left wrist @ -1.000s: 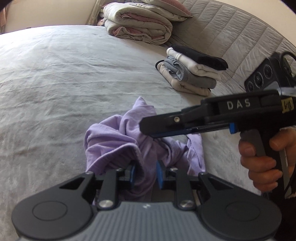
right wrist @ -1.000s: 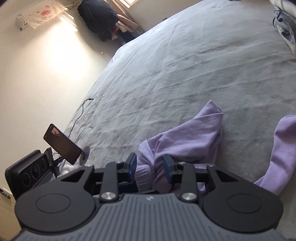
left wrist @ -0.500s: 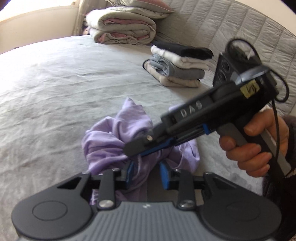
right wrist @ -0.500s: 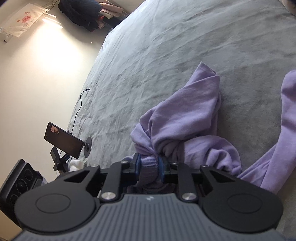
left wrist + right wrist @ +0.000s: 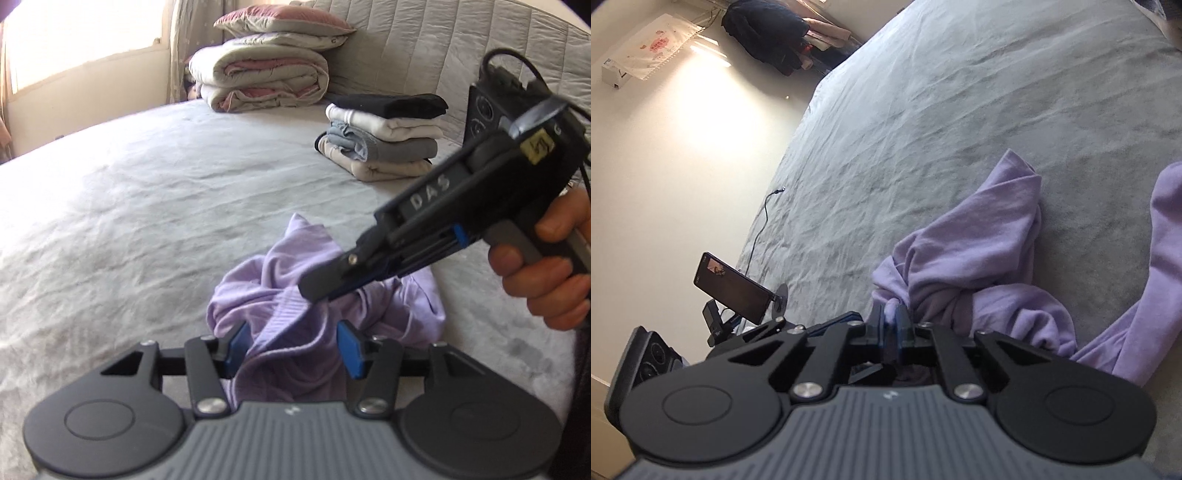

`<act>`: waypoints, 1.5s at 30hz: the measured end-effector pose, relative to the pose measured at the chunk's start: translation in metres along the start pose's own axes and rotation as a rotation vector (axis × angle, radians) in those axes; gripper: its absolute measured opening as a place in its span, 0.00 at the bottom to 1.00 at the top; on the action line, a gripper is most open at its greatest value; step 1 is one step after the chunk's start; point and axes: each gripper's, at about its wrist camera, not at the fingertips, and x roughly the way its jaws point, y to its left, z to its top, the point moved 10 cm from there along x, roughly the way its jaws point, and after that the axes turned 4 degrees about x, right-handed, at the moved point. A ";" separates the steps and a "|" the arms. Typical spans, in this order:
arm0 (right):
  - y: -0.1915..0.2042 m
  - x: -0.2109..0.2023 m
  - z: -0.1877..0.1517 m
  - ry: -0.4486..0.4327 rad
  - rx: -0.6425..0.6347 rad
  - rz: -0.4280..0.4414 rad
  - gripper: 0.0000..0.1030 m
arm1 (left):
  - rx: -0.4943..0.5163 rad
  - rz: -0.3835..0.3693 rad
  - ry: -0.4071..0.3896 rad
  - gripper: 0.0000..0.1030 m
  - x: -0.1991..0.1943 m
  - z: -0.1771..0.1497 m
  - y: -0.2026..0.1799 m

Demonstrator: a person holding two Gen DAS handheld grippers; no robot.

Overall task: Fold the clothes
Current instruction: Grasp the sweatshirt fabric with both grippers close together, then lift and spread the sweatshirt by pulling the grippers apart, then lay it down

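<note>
Two tongs are on the one purple sweatshirt (image 5: 295, 291), which lies crumpled on the grey bed (image 5: 147, 206) toward the 6 o'clock edge of my left view. My left tongs (image 5: 291, 347) stand with their blue pads (image 5: 349, 349) spread apart, and a ribbed fold of the sweatshirt hangs between them without being pinched. My right tongs (image 5: 325, 286) come in from 3 o'clock in that same view, my hand (image 5: 546, 273) wrapped round the grip, their tips pressed together on a bunch of the purple cloth just above my left tongs.

From my right tongs (image 5: 892, 319), the pads are closed on a small wad of the sweatshirt (image 5: 979, 258), with only a sliver of purple showing between them. One part of it reaches out flat toward 1 o'clock across the bed (image 5: 960, 110), and another strip of it runs up the 3 o'clock edge.

Farther off in my left view, a stack of folded clothes (image 5: 384, 136) sits on the bed at 1 o'clock, black on top, then cream, grey and beige. Folded quilts (image 5: 262, 77) with a pillow (image 5: 284, 22) on top lie at 12 o'clock against the padded headboard (image 5: 424, 48).

In my right view a phone on a stand (image 5: 731, 286) is at 9 o'clock beside the bed edge, with a thin cable (image 5: 764, 221) trailing up onto the bed. Dark clothing (image 5: 768, 35) hangs at 11 o'clock by the wall.
</note>
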 end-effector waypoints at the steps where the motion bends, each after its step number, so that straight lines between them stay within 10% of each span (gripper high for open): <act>1: 0.002 -0.002 0.002 -0.011 0.003 0.018 0.08 | 0.003 0.005 -0.009 0.51 0.000 0.001 0.000; 12: 0.009 -0.011 0.011 -0.056 -0.027 0.042 0.13 | -0.154 0.091 -0.041 0.06 -0.003 0.008 0.031; 21: -0.014 -0.029 0.038 -0.213 -0.152 -0.155 0.36 | -0.360 0.343 0.002 0.05 -0.009 -0.008 0.112; 33: -0.051 -0.005 0.038 -0.178 -0.189 -0.289 0.36 | -0.436 0.644 0.076 0.05 -0.021 -0.034 0.195; 45: -0.048 0.016 0.018 -0.146 -0.305 -0.344 0.27 | -0.531 0.598 0.033 0.05 -0.019 -0.037 0.203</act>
